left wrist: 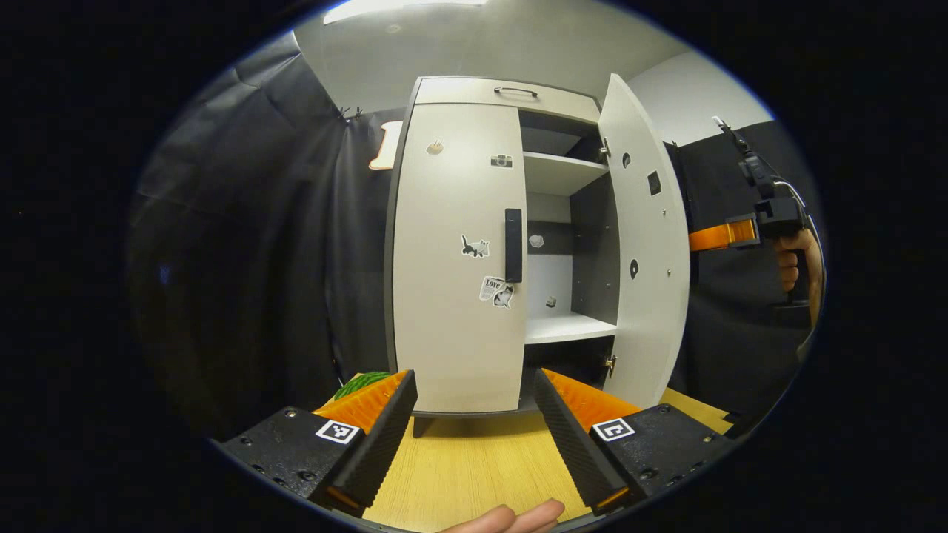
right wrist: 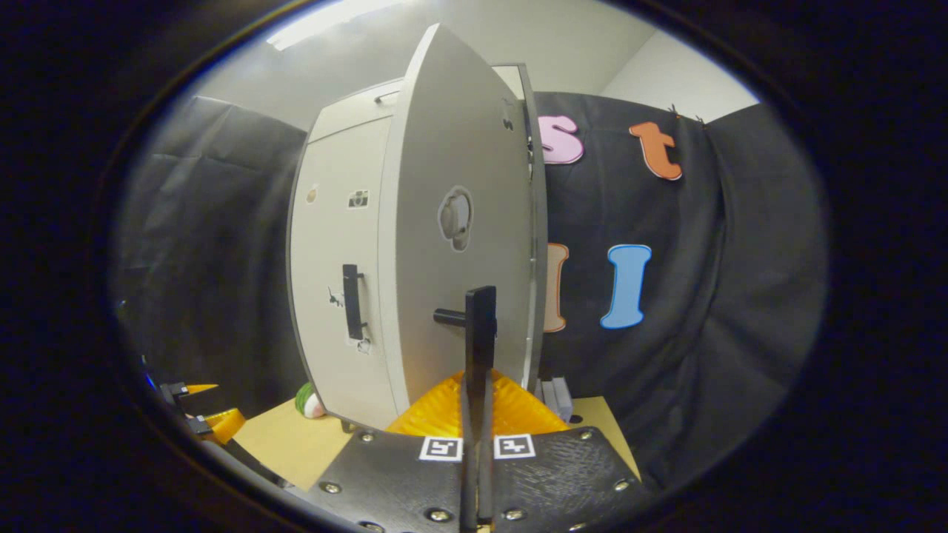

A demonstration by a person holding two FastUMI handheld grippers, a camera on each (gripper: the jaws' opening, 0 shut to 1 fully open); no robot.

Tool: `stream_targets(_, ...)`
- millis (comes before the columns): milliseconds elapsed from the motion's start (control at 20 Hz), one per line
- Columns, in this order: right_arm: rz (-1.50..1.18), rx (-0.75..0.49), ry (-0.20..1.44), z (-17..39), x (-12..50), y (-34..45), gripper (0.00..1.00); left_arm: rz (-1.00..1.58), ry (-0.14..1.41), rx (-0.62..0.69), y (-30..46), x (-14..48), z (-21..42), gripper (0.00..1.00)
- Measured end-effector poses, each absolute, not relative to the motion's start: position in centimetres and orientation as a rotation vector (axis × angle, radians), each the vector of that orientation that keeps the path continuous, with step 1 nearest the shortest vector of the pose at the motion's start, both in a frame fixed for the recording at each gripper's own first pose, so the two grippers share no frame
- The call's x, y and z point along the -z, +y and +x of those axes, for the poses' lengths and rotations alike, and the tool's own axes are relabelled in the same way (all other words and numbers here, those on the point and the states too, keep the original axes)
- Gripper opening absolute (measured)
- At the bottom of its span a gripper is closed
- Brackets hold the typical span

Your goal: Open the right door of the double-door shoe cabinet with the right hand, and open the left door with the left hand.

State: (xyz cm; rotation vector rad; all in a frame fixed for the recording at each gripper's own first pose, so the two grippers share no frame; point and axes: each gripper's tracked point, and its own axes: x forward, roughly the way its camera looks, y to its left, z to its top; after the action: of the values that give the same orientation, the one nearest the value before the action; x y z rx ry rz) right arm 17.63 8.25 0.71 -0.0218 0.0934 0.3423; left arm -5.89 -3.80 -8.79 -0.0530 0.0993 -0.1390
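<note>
left gripper (left wrist: 474, 437) released, fingers spread wide, low over the desk (left wrist: 466, 474) facing the shoe cabinet (left wrist: 474, 92) at the desk's far edge. left door (left wrist: 455, 259) closed, handle (left wrist: 513, 245) untouched, stickers on front. green item (left wrist: 361, 383) at cabinet's left foot. right door (left wrist: 644, 252) swung open, shelves (left wrist: 566, 326) exposed. right gripper (right wrist: 478, 444) clenched, fingers pressed together alongside the right door handle (right wrist: 480, 326); cannot tell if actually grasping it.
</note>
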Motion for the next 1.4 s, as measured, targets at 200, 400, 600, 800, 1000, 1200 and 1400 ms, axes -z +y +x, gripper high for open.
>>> stream_targets(200,-0.062,-0.231,0.074,18.6,-0.8,5.5,0.01,-0.053,0.112,0.133,-4.1,9.0,-5.5,0.98)
stream_targets(400,0.009,-0.248,0.085,18.0,-0.6,5.9,0.0,-0.052,0.105,0.135,-4.7,8.7,-5.3,0.99)
stream_targets(600,0.006,-0.239,0.075,18.4,-0.5,5.8,0.01,-0.073,0.115,0.149,-5.6,8.7,-5.2,0.99)
stream_targets(800,0.05,-0.261,0.077,18.5,-0.3,5.4,0.01,-0.056,0.099,0.145,-6.0,8.0,-4.7,0.99)
stream_targets(1000,0.04,-0.245,0.072,18.9,0.3,4.6,0.08,-0.058,0.098,0.141,-6.4,7.5,-3.0,0.99)
stream_targets(1200,0.002,-0.137,0.041,17.6,1.3,1.4,0.67,-0.11,0.134,0.148,-6.8,7.1,-0.2,0.99)
stream_targets(1400,0.074,-0.074,0.029,15.3,2.2,0.2,0.97,-0.113,0.142,0.134,-6.5,6.6,3.5,1.0)
